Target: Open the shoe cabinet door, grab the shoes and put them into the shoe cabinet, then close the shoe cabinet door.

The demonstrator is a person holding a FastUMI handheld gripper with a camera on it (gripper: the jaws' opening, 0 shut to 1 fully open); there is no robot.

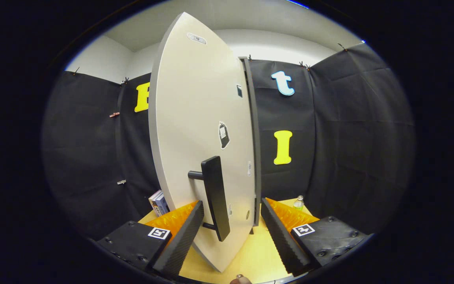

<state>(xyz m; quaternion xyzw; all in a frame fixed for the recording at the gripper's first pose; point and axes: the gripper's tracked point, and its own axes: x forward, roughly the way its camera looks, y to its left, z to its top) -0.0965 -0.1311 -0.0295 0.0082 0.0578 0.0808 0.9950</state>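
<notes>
Cabinet door (199,118), pale and tall, stands swung partway out toward the camera, seen nearly edge-on, with its dark hinge-side edge running down its right side against the dark cabinet frame (255,150). Its long dark bar handle (216,197) juts from the door face on two short posts and sits between the gripper (233,221) fingers, nearer the left finger (181,240) than the right finger (284,240). The jaws are spread wide apart and neither finger presses on the handle or the door; whether the left finger brushes the door's lower edge cannot be told. A small sticker (223,135) marks the door face above the handle. Below lies a light wooden tabletop (250,256). A small stack of books or boxes (158,203) stands on it beyond the left finger, beside the door's left edge, and a clear plastic bottle (298,202) stands beyond the right finger, near the black cloth wall (349,138)
</notes>
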